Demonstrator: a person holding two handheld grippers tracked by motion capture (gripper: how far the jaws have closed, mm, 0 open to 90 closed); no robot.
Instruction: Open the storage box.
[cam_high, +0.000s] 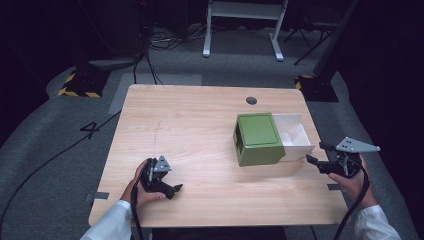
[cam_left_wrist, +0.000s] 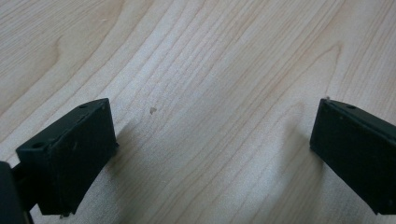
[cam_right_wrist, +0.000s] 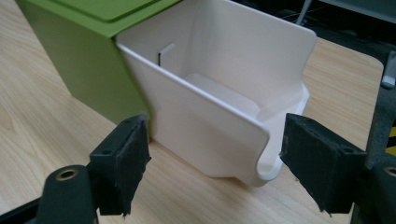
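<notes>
While the white drawer (cam_right_wrist: 219, 112) is sticking out of the green box (cam_high: 257, 138), the right gripper (cam_right_wrist: 212, 163) is waiting beside it, jaws released, seemingly not touching; the left gripper (cam_high: 162, 179), well apart, is gaping too.

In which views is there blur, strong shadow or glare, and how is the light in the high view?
High view: the table is lit evenly, the room behind is very dark. Left gripper view: wood grain sharp, soft shadows beside the open jaws of the left gripper. Right gripper view: white drawer bright, slightly washed out; the near jaws of the right gripper a little soft.
</notes>
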